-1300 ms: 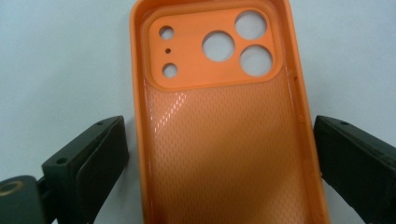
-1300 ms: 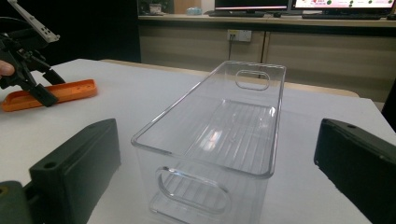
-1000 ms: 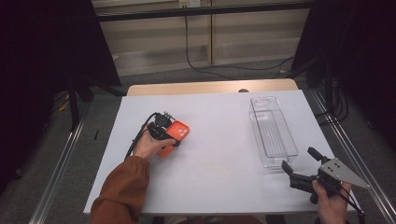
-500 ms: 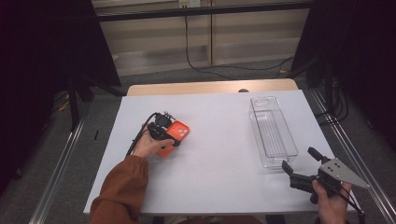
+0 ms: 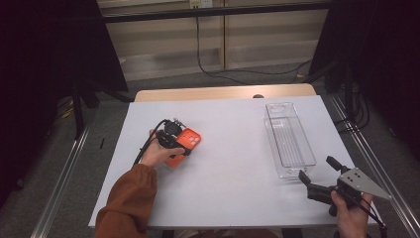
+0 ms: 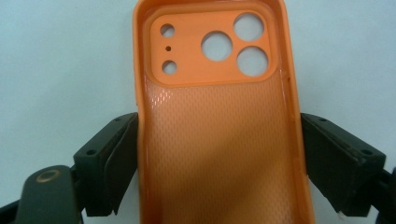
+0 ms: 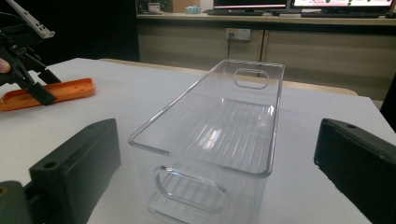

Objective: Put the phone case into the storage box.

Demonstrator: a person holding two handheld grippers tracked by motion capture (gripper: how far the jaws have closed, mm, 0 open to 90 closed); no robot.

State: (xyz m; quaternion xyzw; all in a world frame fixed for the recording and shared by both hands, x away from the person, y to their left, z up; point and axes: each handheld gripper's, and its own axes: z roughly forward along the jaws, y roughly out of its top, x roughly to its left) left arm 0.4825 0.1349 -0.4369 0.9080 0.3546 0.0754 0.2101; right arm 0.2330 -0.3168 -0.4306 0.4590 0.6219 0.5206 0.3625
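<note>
Two black jaws of the left gripper (image 6: 219,163) press against the long edges of the orange phone case (image 6: 219,112), which lies hollow side up on the white bench (image 5: 233,173), left of centre. Set against the pictures from a second and half a second ago, nothing has shifted: hand, case and clamp sit where they were, so the grasp looks settled but no lift has begun. The right gripper (image 5: 317,171) hangs with jaws wide at the near end of the clear plastic bin (image 5: 289,139), unmoved too, holding nothing.
</note>
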